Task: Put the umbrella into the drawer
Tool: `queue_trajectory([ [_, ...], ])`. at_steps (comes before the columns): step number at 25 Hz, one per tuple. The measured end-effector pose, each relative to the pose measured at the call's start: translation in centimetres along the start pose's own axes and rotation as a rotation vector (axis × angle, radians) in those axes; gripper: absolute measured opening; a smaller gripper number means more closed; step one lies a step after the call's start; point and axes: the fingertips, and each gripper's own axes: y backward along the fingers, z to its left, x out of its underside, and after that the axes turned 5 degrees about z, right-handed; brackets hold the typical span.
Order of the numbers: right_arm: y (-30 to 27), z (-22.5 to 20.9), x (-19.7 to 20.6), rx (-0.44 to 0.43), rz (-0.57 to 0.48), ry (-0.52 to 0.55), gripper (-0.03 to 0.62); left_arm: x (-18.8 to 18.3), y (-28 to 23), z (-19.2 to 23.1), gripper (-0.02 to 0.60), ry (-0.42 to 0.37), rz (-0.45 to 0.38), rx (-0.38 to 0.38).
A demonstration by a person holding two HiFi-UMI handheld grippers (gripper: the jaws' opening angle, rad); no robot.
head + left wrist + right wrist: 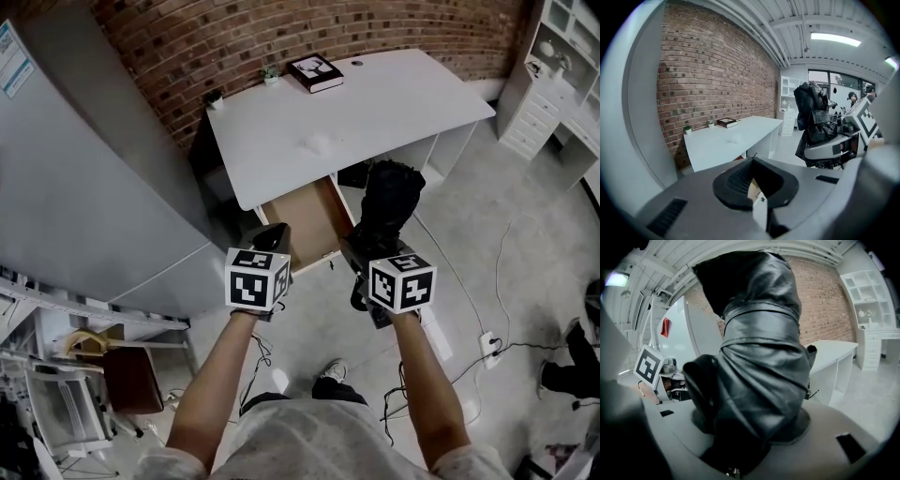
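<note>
Your right claw point(364, 251) is clamped on the folded black umbrella point(389, 197), held upright beside the open drawer point(305, 220) under the desk point(356, 103), likely for lowering in. Your left claw point(272, 236) hangs empty, jaws slightly apart, near the drawer's front.

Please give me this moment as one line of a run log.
right tongs: shut on black umbrella | left tongs: open, empty | drawer: open under white desk | umbrella: not yet in drawer

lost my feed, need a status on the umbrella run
Left gripper open, empty. Right gripper shut on umbrella, upright. Drawer open ahead, nothing seen blocking it.
</note>
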Motion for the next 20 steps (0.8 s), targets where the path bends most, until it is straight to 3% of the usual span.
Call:
queue_trajectory([
  [9,-4.6,-1.7,2.2,-0.04,0.082,-0.052,0.239,2.2,-3.3,2.7,-0.002,0.009,0.025,-0.017],
  [20,-15.7,-3.4,6.6,-0.049,0.14,-0.196,0.239,7.3,-12.0,7.7,-0.002,-0.015,0.068,0.046],
])
